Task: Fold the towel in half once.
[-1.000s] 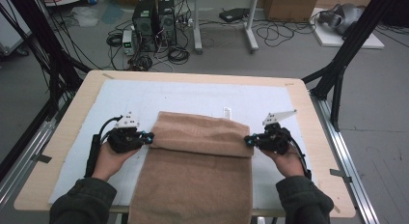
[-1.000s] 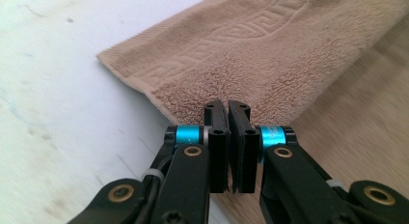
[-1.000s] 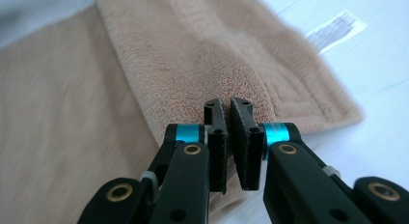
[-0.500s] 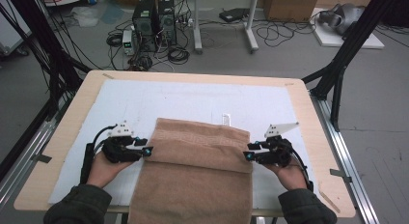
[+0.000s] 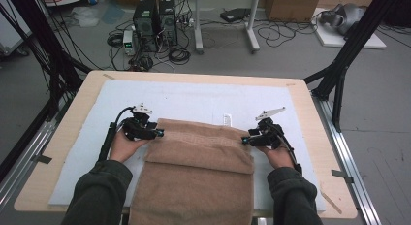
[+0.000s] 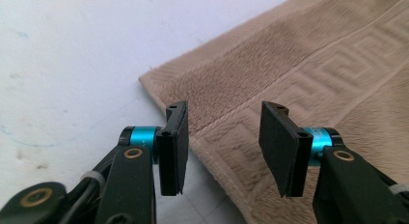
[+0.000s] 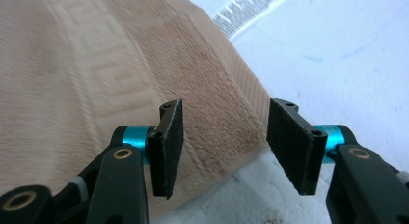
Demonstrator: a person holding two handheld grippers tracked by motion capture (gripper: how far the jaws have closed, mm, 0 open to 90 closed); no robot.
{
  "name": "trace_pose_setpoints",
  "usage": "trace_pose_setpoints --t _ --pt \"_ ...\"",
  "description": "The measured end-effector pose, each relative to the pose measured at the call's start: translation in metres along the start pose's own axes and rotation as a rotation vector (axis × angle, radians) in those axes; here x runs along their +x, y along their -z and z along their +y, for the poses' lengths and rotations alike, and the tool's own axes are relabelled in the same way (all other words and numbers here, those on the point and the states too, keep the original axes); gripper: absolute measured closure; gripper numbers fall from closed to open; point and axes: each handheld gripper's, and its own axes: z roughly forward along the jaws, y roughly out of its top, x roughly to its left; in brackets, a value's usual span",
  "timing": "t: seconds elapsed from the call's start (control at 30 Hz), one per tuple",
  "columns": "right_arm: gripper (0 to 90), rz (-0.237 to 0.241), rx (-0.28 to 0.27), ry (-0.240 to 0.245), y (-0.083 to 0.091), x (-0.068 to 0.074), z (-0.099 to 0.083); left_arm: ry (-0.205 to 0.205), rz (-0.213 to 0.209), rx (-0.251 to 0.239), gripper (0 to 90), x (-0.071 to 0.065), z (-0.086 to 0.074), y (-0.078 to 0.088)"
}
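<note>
A person at a padded table works a tan towel [image 5: 198,171] with a handheld gripper in each hand. The towel lies along the near half of the white mat [image 5: 194,96], its far end folded back over itself into a doubled band, the rest running toward the person and hanging over the table's near edge. The left gripper [image 5: 157,133] sits at the band's left corner, the right gripper [image 5: 246,139] at its right corner. Both sets of jaws have just been opening and stand apart, pads clear of the cloth; in each gripper view a towel corner lies below the gap, unheld. A white label [image 5: 226,120] peeks out past the far fold. By the look of it, the first fold is laid and released; the long hanging portion appears to be what remains.
</note>
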Motion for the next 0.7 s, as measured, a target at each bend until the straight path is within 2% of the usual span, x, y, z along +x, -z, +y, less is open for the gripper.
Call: trace_pose_setpoints --t 0.03,0.1,0.13,0.17,0.2,0.23,0.27,0.33,0.47,0.57,0.7 --pt "50.9 0.003 0.01 -0.006 -0.002 0.0 -0.001 -0.002 0.009 0.037 54.7 0.001 -0.002 -0.005" --pt "61.1 -0.019 0.008 0.015 -0.004 0.002 -0.002 -0.021 0.027 0.026 60.8 -0.001 -0.002 -0.006" --pt "66.5 -0.017 0.009 0.026 -0.005 0.004 -0.002 -0.024 0.02 0.023 63.8 -0.001 -0.002 -0.006" --pt "71.6 -0.032 0.011 0.039 -0.006 0.006 -0.002 -0.026 -0.005 0.022 73.9 -0.002 -0.002 -0.006" --pt "81.3 -0.018 0.01 0.039 -0.006 0.006 -0.001 -0.032 -0.009 0.026 79.1 -0.003 -0.002 -0.006" --pt "83.8 0.017 0.012 0.026 -0.007 0.005 -0.001 -0.036 -0.008 0.024 82.7 -0.004 -0.001 -0.006" --pt "85.6 0.021 0.011 0.027 -0.008 0.005 -0.001 -0.046 -0.009 0.027 83.5 -0.004 -0.001 -0.006" --pt "86.8 0.044 0.01 0.01 -0.007 0.003 -0.001 -0.038 -0.006 0.028 84.5 -0.005 -0.001 -0.005" --pt "87.2 0.053 0.009 0.02 -0.001 0.004 -0.001 -0.042 -0.012 0.027 84.8 -0.007 -0.001 0.0" --pt "87.2 0.068 -0.011 0.022 0.008 0.006 0.0 -0.032 -0.032 -0.002 84.8 -0.006 0.001 0.01" --pt "87.1 0.095 -0.052 0.035 0.026 0.01 0.003 -0.026 -0.069 -0.065 84.6 -0.01 0.002 0.031"
